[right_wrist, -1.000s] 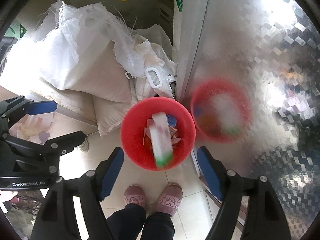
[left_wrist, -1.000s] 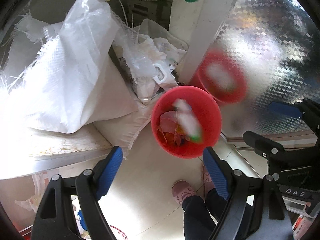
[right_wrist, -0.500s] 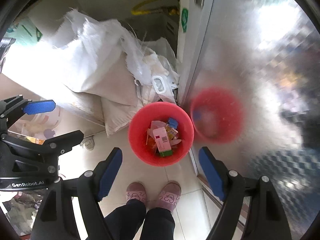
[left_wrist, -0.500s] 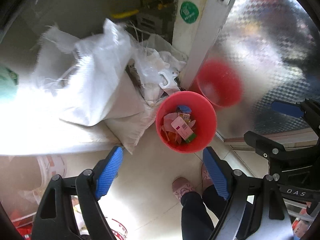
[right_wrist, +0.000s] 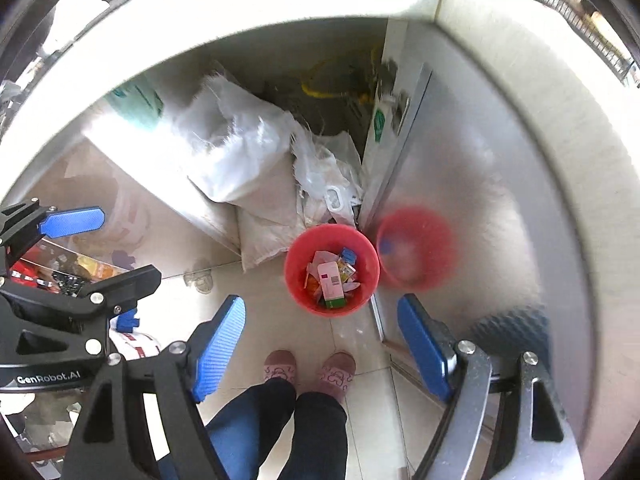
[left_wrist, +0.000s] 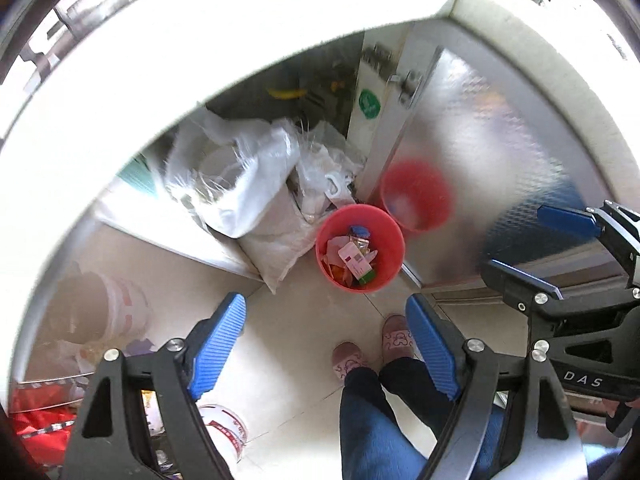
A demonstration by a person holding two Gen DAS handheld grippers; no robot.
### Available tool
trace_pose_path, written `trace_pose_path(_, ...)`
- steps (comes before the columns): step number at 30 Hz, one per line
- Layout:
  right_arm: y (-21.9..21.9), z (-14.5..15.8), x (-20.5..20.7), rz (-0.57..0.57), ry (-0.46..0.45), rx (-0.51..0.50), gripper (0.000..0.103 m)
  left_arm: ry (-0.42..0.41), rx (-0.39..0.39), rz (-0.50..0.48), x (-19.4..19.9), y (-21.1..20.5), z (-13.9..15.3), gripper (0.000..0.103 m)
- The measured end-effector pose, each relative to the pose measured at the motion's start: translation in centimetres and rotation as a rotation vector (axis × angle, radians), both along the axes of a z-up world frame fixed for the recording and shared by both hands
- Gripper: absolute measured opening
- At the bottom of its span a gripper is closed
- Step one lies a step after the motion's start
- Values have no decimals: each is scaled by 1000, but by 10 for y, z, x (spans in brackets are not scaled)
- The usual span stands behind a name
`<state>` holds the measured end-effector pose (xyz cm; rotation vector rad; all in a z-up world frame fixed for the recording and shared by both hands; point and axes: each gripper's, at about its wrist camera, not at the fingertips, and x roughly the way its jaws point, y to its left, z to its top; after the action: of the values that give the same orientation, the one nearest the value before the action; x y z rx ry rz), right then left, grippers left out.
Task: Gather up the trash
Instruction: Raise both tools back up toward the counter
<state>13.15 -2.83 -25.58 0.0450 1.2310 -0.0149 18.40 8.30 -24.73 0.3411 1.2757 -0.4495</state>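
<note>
- Left wrist view, nearest part: the left gripper [left_wrist: 326,344] points steeply down, and its two blue ribbed pads stand wide apart with nothing between them, only floor tiles below.
- At about 5 o'clock in this view stand the person's legs in dark blue trousers [left_wrist: 384,420] and two pink slippers [left_wrist: 394,338] on the pale beige floor tiles [left_wrist: 288,344].
- At 3 o'clock the right gripper [left_wrist: 532,240] shows from the side; its jaws also stand wide and hold nothing.
- Farther, near 12 o'clock from the pads, the round red plastic bucket [left_wrist: 386,256] stands on the floor. The trash lies inside it: a pink and white carton with a green end [left_wrist: 354,259], a small blue piece and some crumpled wrappers.
- Just behind the bucket, at 1 o'clock, the shiny patterned metal door [left_wrist: 472,152] shows a blurred red reflection of it.
- At 11 o'clock the white woven plastic sacks [left_wrist: 256,184] lean against each other, touching the bucket's left side.
- Right wrist view: the right gripper [right_wrist: 320,344] is equally wide and empty, the bucket [right_wrist: 298,284] is at 12 o'clock beyond the slippers, and the left gripper [right_wrist: 104,244] appears at 9 o'clock.
- Farthest, a broad white curved edge [right_wrist: 280,8] runs over the top; I cannot tell what it is.
</note>
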Motion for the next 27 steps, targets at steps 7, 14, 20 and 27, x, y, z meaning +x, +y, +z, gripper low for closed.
trace_pose_path(7, -5, 81, -12, -20, -121, -35, 77, -114, -50, -34, -7, -5, 87, 81)
trace_pose_path(14, -26, 140, -20, -111, -223, -89, 77, -186, -119, -105, -1, -30, 147, 81)
trace_pose_path(20, -59, 165, -20, -216, -266, -99, 77, -238, -128, -216, 14, -70, 179, 81)
trace_pose_path(27, -104, 185, -6, -355, -316, -131, 77, -264, -163, -295, 44, -130, 197, 81)
